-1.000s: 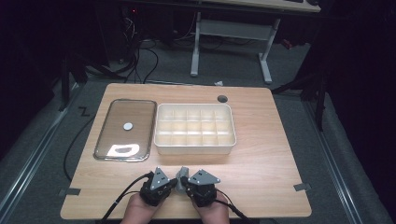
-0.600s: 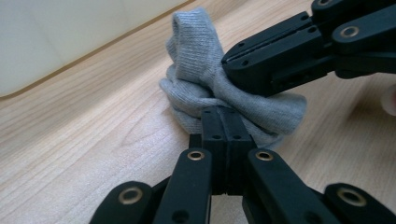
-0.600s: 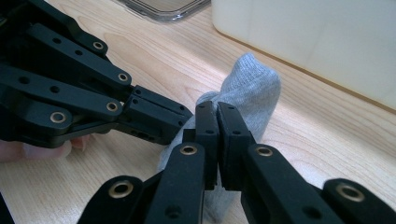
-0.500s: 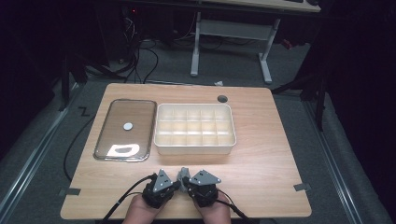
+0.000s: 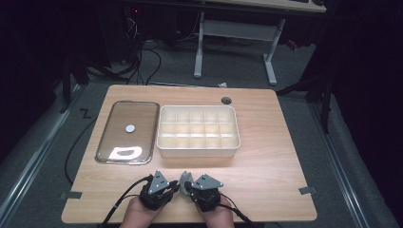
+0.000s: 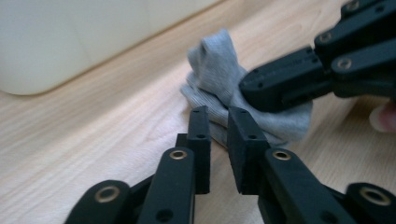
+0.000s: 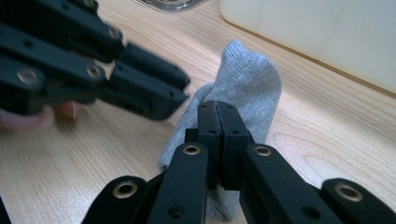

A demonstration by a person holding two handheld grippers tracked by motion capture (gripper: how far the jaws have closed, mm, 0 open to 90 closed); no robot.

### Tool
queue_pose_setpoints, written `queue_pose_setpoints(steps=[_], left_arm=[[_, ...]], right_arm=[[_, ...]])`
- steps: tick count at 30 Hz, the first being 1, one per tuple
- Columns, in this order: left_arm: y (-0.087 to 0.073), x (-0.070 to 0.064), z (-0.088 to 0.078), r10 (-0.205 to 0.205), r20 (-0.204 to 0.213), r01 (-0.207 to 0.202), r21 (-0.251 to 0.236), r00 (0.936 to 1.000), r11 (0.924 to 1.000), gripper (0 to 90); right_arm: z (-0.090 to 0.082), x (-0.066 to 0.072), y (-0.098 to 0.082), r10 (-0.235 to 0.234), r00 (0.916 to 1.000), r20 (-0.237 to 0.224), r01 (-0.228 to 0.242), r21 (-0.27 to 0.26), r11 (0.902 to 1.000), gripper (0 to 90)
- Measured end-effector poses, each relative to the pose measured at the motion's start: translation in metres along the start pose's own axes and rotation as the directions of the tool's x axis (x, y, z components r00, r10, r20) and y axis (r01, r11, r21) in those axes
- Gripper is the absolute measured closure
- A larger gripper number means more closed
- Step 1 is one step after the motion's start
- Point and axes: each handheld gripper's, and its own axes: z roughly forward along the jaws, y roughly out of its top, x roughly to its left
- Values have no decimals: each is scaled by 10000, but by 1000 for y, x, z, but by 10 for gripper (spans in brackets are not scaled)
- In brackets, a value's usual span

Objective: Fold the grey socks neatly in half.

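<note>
Near table edge: right gripper [image 7: 218, 109] clamped on grey sock [image 7: 247, 79]. Left gripper [image 6: 218, 122] jaws just opening, a small gap between them, sock beyond the tips, unheld.

**Crowded near edge, open table on the right**

At the table's [image 5: 266, 190] near edge the left gripper [image 5: 172, 189] and right gripper [image 5: 186, 186] meet over a grey sock [image 6: 219, 70], leaving hardly any gap between them. The white compartment box [image 5: 198, 130] and the metal tray [image 5: 127, 132] block the middle and left. Bare wood lies open along the right edge and toward the near right corner.
</note>
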Motion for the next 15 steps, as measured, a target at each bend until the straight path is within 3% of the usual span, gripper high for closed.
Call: queue_pose_setpoints(steps=[3,7,11,15], left_arm=[[0,3,-5,1,20,0,-290,10000,9996,782],[3,6,-12,5,-44,-8,-732,10000,9973,888],[11,6,-16,-396,281,423,-1020,9988,9939,900],[25,-2,-13,-324,493,381,-1178,9983,9923,899]], right_arm=[[1,0,-1,-39,10000,14,39,-53,10000,900],[1,0,-2,-15,10000,-3,15,-99,9999,900],[1,-1,-1,17,10000,-86,-17,-61,10000,900],[1,-2,-3,52,9998,-203,-55,-159,9999,900]])
